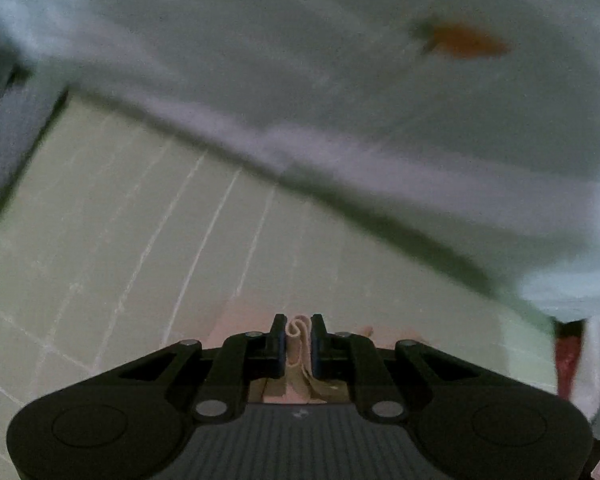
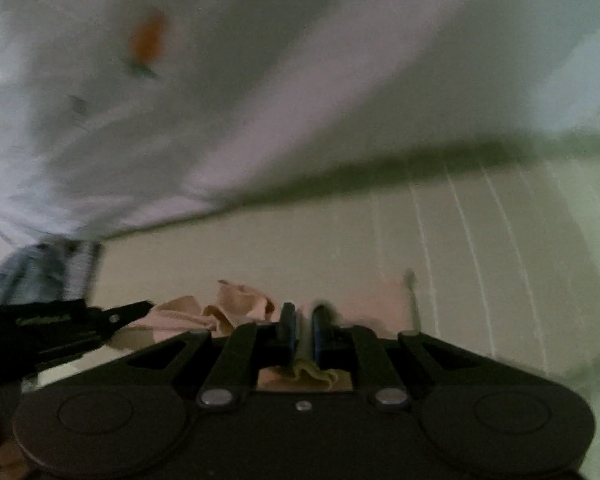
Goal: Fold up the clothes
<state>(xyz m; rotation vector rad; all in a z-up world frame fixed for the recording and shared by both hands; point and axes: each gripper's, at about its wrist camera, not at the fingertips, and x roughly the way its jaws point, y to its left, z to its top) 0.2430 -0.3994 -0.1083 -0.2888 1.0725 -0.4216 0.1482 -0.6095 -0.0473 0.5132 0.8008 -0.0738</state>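
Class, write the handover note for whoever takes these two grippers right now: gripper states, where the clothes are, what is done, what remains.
Left gripper: shut on a rolled edge of the beige garment.
Right gripper: shut on another part of the same garment, which bunches between the two grippers.
A white cloth with an orange print lies further along the pale green surface.
Done: garment gripped at two points.
Left: no fold is visible yet. Blur hides the finer detail.
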